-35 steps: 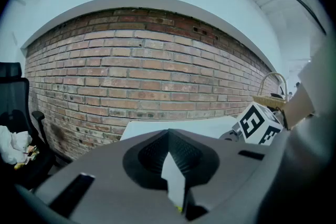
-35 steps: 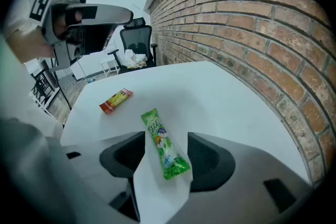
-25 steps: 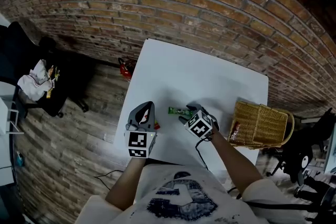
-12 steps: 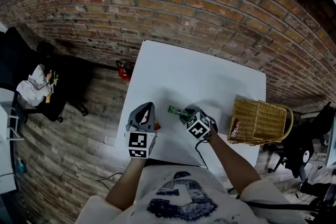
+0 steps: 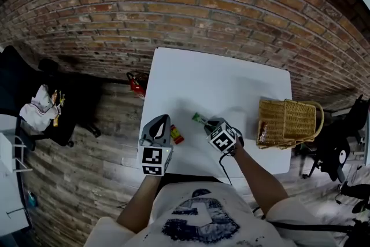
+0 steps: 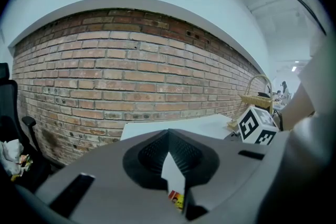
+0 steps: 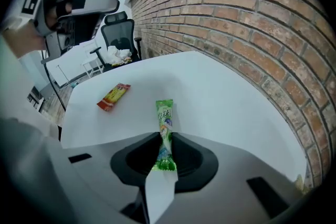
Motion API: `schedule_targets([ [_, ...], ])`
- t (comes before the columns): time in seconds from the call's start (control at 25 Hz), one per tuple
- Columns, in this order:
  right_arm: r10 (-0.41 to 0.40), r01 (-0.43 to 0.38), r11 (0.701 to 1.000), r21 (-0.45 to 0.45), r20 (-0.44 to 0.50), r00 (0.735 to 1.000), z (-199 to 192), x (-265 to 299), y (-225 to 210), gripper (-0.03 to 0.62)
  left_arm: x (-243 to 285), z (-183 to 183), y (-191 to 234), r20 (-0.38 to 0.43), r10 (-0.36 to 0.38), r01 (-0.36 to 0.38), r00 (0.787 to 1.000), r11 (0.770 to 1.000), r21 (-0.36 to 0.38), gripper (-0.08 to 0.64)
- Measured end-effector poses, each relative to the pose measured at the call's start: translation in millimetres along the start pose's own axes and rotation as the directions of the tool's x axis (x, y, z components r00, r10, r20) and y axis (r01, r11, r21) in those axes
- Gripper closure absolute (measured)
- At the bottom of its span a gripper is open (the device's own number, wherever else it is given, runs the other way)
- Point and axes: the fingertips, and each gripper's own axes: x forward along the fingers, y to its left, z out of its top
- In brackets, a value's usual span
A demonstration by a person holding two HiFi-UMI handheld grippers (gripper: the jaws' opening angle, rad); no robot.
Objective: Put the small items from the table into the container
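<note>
White and flat, the table (image 7: pixel 226 97) holds a long green plastic snack packet (image 7: pixel 164 113). The packet's near end sits between the two dark fingers of my right gripper (image 7: pixel 164 136). Those fingers are closing and they pinch that end. My left gripper (image 6: pixel 168 132) has its fingers together with nothing in them. It is close to a small red and yellow wrapped sweet (image 5: pixel 176 134) that lies flat on the table. The woven straw basket with a hoop handle (image 5: pixel 289 121) stands at the table's right edge, well apart from the green packet. A red brick wall (image 5: pixel 191 3) is behind the table.
</note>
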Motion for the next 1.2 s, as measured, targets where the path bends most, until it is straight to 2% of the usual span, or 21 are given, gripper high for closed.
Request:
schedule_targets([
  [0.36,-0.100,0.096,0.984,0.150,0.020,0.995,6,-23,21,0.512,-24,7,9,-0.026,-0.122,0.123,0.992,0.991,0.057,0.512],
  [0.64,-0.199,0.177,0.943,0.282,0.051,0.979,13,-51,46,0.514,-39,18,10,-0.005,-0.231,0.230,0.973,0.966,0.113,0.513],
  [0.92,-0.319,0.267,0.876,0.402,0.066,0.946,0,-91,65,0.515,-49,21,-16,-0.011,-0.358,0.355,0.934,0.920,0.167,0.512],
  [1.2,-0.434,0.347,0.772,0.533,0.042,0.900,-38,-139,73,0.517,-51,25,-69,-0.020,-0.484,0.477,0.875,0.854,0.210,0.512],
])
